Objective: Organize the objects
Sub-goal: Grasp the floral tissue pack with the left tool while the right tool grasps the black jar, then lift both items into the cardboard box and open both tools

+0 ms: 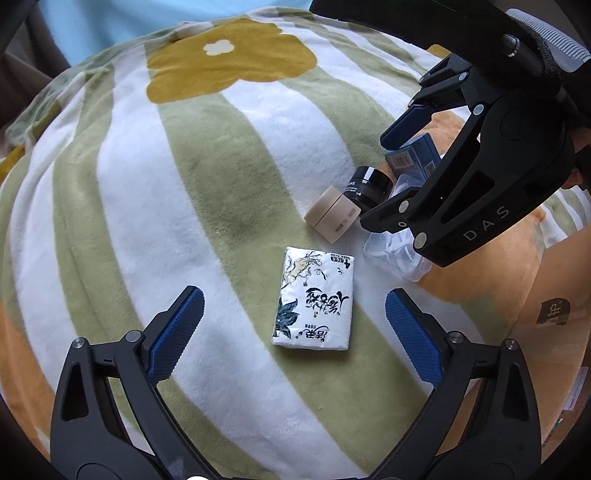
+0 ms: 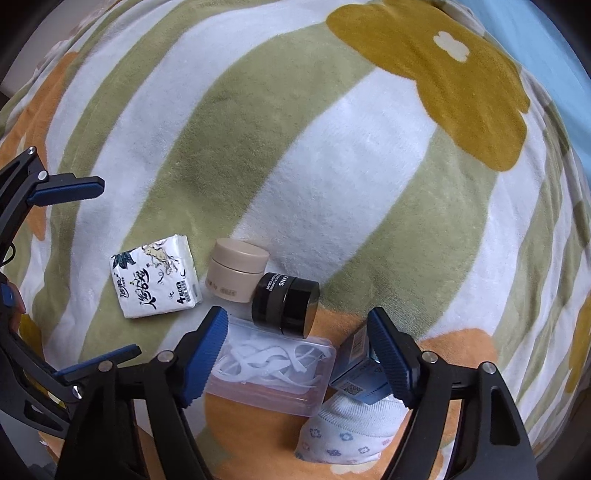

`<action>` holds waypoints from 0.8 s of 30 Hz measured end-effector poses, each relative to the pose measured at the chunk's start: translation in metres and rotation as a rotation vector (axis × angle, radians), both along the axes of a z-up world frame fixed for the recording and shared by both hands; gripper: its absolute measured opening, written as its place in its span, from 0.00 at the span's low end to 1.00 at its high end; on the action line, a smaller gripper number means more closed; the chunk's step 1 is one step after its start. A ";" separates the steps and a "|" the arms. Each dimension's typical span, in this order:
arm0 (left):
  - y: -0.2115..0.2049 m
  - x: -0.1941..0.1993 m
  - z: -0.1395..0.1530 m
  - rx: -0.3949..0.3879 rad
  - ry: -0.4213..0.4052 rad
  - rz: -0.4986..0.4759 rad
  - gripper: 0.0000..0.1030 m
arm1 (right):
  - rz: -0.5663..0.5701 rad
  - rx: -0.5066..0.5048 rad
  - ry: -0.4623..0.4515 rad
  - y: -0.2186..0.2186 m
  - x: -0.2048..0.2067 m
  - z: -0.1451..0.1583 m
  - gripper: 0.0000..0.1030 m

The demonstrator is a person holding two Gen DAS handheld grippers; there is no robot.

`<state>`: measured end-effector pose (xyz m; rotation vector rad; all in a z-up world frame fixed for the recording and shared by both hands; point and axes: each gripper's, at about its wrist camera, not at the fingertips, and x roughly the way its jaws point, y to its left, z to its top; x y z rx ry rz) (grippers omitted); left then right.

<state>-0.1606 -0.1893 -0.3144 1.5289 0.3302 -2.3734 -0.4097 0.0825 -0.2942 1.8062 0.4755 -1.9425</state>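
A white tissue pack (image 1: 314, 300) (image 2: 157, 281) lies flat on the striped blanket. Beside it are a beige jar (image 1: 332, 214) (image 2: 236, 271) and a black jar (image 1: 369, 188) (image 2: 286, 304), both on their sides. A clear box of white floss picks (image 2: 273, 369) (image 1: 397, 254), a blue carton (image 2: 360, 373) (image 1: 413, 157) and a white flowered sock (image 2: 351, 432) lie close by. My left gripper (image 1: 295, 332) is open around the tissue pack, above it. My right gripper (image 2: 297, 354) (image 1: 395, 166) is open over the floss box and the carton.
The green and white striped blanket (image 1: 147, 184) (image 2: 332, 166) with yellow and orange flowers covers the whole surface. A light blue sheet (image 1: 92, 22) shows at the far edge. A cardboard box (image 1: 554, 332) stands at the right.
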 end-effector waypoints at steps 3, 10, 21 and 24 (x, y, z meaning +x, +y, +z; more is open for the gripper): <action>0.000 -0.002 -0.004 -0.002 -0.001 -0.004 0.92 | 0.003 0.003 -0.009 0.001 -0.003 -0.004 0.71; 0.002 -0.006 -0.014 -0.002 -0.010 -0.019 0.81 | 0.022 0.014 -0.025 0.004 -0.007 -0.009 0.65; 0.009 -0.010 -0.025 0.008 -0.040 -0.043 0.53 | 0.013 0.006 -0.044 0.016 -0.007 -0.010 0.45; 0.010 -0.011 -0.028 0.017 -0.044 -0.045 0.43 | 0.006 -0.007 -0.050 0.020 -0.007 -0.010 0.39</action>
